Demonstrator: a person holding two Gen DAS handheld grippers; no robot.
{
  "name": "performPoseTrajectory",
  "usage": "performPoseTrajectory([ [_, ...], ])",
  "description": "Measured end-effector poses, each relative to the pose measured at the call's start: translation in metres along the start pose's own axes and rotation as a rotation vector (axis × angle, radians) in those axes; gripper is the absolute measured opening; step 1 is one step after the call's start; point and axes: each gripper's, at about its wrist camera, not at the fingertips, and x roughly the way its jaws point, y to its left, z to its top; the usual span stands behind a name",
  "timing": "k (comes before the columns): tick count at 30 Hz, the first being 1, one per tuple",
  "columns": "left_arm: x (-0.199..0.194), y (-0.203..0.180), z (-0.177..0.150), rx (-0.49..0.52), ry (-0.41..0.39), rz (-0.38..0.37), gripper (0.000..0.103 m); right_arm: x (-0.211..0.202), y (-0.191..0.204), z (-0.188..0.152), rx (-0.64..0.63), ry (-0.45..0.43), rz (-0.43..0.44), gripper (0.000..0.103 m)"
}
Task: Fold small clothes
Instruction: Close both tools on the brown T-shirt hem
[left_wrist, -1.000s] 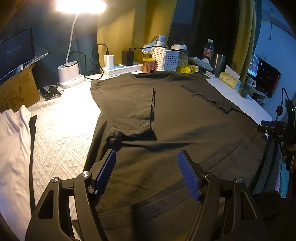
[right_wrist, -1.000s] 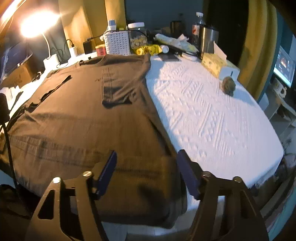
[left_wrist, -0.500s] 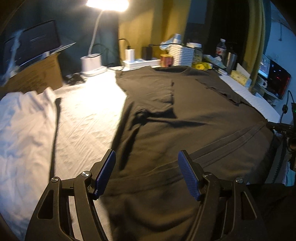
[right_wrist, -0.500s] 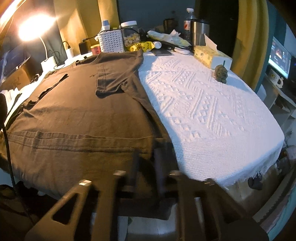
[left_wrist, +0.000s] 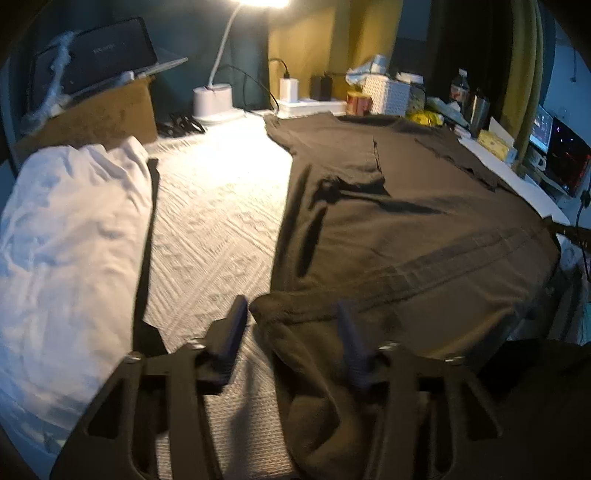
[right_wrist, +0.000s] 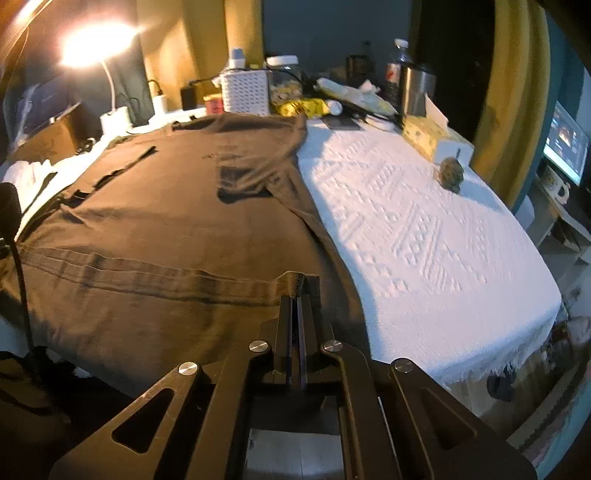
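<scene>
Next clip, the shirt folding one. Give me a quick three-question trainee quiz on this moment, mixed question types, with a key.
1. True or false: the right claw is shut on the bottom hem of the dark brown cotton T-shirt.
2. Multiple choice: the left claw is
A. shut on the white pillow
B. open, with the T-shirt's bunched bottom corner between its fingers
C. shut on the lamp cord
3. Fill in: in the right wrist view, the small dark round object sits on the white textured ____, apart from the T-shirt.

Key: 1 true; 2 B; 3 bedspread
</scene>
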Motion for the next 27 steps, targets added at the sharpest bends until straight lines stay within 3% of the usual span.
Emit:
performPoseTrajectory([
  [2, 0.003, -0.001, -0.003, 0.010, 0.014, -0.001, 0.018, -0.005, 0.003, 0.002, -0.002, -0.012, 0.009, 0.003],
  [5, 0.002, -0.005, -0.003, 0.033, 0.010, 0.032, 0.003, -0.008, 0.002, 0.003, 0.007, -0.024, 0.022, 0.003],
  [14, -0.029, -0.026, 0.014, 0.107, -0.110, -0.005, 0.002, -0.015, -0.001, 0.004, 0.027, -0.041, 0.032, 0.003],
  [19, -0.045, -0.019, 0.027, 0.083, -0.182, 0.014, 0.002, -0.019, 0.000, 0.006, 0.023, -0.052, 0.031, 0.003],
  [26, -0.036, -0.005, 0.026, 0.041, -0.170, 0.049, 0.002, 0.004, -0.007, 0.003, 0.054, 0.010, 0.012, 0.005],
  [27, -0.035, -0.004, 0.026, 0.038, -0.167, 0.047, 0.002, 0.007, -0.007, 0.002, 0.056, 0.026, 0.011, 0.013],
])
